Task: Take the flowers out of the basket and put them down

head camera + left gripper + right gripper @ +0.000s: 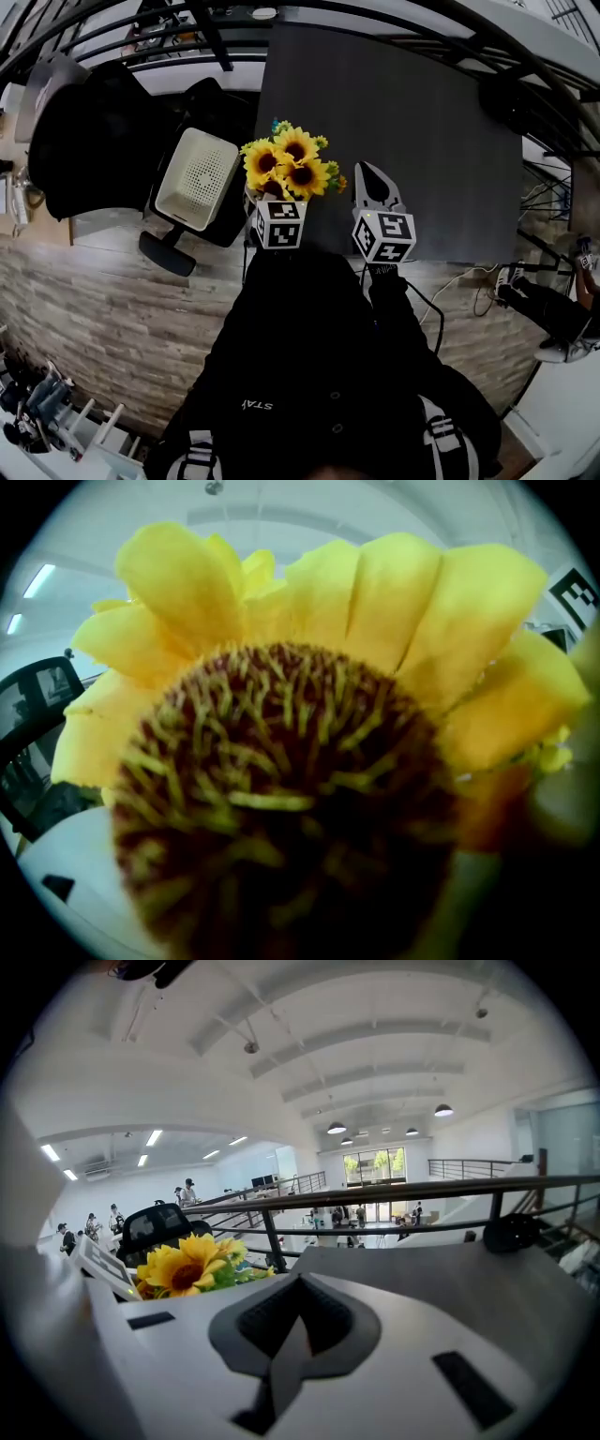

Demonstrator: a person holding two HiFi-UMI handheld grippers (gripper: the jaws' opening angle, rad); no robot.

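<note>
A bunch of yellow sunflowers (286,164) stands up over my left gripper, just above its marker cube (278,223), at the near edge of the dark grey table (422,131). One bloom (281,789) fills the left gripper view and hides the jaws, and the bunch rides on that gripper. The sunflowers (187,1265) also show at the left of the right gripper view. A white perforated basket (197,176) sits to the left, off the table, with no flowers in it. My right gripper (373,178) (298,1288) is beside the flowers, over the table, shut and holding nothing.
A black office chair (89,141) stands left of the basket, with its base (167,253) on the wood floor. A black railing (394,1194) runs beyond the table's far edge. Cables (459,281) lie on the floor at the right.
</note>
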